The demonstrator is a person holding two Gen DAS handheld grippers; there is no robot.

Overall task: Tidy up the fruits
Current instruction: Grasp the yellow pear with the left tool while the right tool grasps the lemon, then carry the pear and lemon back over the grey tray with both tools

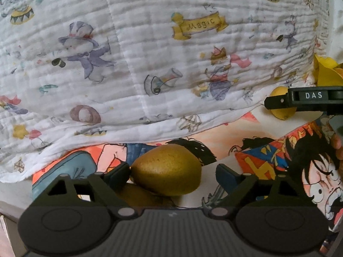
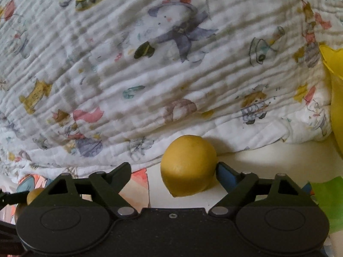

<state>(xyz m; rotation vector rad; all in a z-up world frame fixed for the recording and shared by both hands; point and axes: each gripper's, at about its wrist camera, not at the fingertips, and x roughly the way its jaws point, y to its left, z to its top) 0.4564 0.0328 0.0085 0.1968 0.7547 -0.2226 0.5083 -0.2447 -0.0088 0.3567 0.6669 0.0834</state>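
In the left wrist view a brown-green kiwi [image 1: 168, 170] lies on the cartoon-print cloth between the fingers of my open left gripper [image 1: 172, 174], touching the left finger; a second kiwi [image 1: 140, 196] lies partly hidden under it. In the right wrist view a yellow lemon [image 2: 188, 165] sits on the cloth between the fingers of my open right gripper [image 2: 173, 174], against the right finger. The lemon [image 1: 279, 103] and the right gripper [image 1: 300, 101] also show at the right of the left wrist view.
A white quilted blanket [image 1: 128, 53] with cartoon prints rises just behind the fruits [image 2: 150, 75]. A yellow container [image 2: 336, 90] stands at the right edge. A green item [image 2: 328, 201] lies at lower right.
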